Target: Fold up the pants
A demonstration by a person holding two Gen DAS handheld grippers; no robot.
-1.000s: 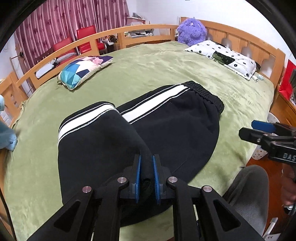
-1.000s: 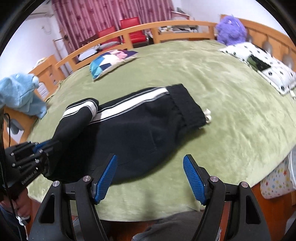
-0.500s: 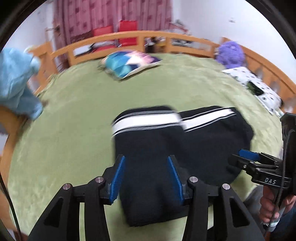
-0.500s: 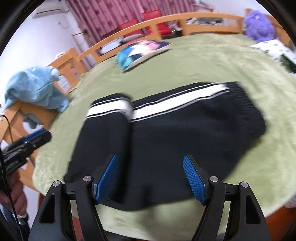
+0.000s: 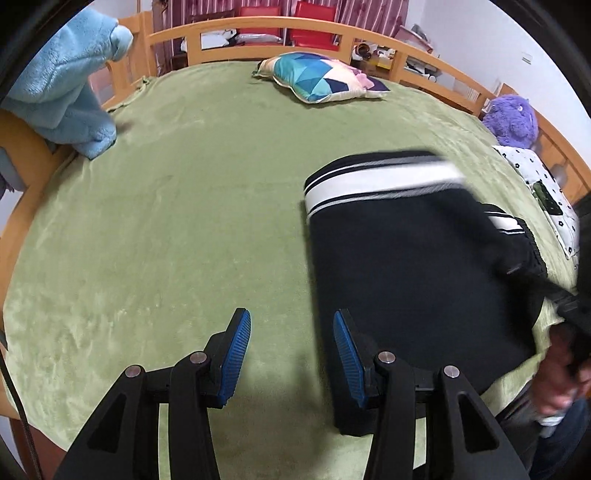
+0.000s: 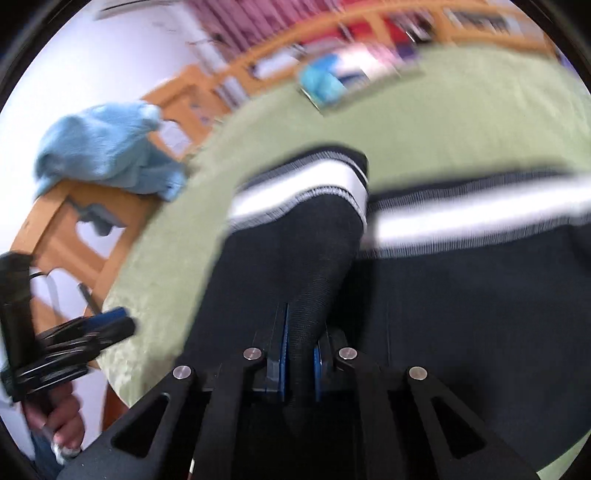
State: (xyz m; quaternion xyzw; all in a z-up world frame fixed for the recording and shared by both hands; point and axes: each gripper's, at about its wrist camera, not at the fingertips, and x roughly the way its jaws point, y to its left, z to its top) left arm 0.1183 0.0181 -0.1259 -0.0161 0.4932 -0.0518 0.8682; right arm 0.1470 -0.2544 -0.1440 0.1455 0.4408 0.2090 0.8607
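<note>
Two hand-held grippers are seen over the black pants with white side stripes (image 5: 413,266), which lie partly folded on the green plush bed cover (image 5: 166,221), at its near right side in the left wrist view. The left hand-held gripper (image 5: 291,354) is now spread apart with nothing between its blue pads; a second ago it was clamped on the folded-over leg, so that fold has been released and laid down. The right hand-held gripper (image 6: 299,354), wide a moment ago, is now closed on a bunched ridge of black fabric at the near edge of the pants. Judged from this exchange, one fold is done and the next is being started by the right hand. A blue plush blanket (image 5: 66,77) hangs on the wooden bed rail (image 5: 258,27), well apart from the pants.
</note>
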